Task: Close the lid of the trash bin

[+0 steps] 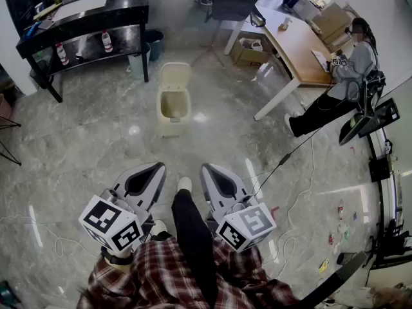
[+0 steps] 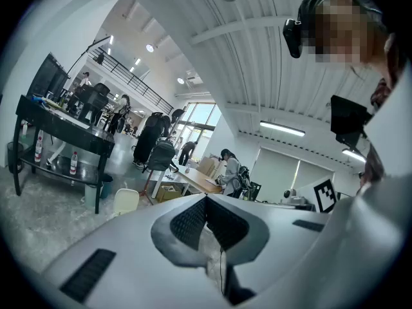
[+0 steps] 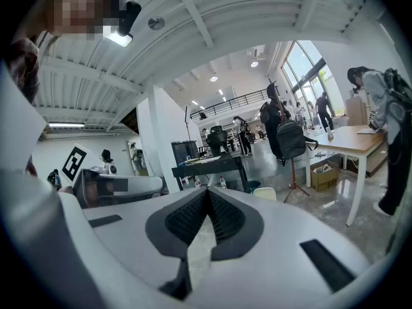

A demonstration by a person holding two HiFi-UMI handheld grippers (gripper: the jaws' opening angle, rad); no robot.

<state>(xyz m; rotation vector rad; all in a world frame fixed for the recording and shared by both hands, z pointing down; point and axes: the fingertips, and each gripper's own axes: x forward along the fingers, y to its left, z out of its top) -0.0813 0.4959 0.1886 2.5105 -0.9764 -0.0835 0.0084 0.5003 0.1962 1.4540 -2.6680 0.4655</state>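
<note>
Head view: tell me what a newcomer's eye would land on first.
The cream bin stands alone on the grey floor at the centre, its lid tipped up and back. At the bottom, the left gripper and right gripper point toward it with jaws together and nothing in them, well short of the bin. A seated person works at the wooden desk in the upper right.

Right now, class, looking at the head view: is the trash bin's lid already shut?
No, the lid stands tipped up behind the trash bin, and the bin's inside shows open from above.
</note>
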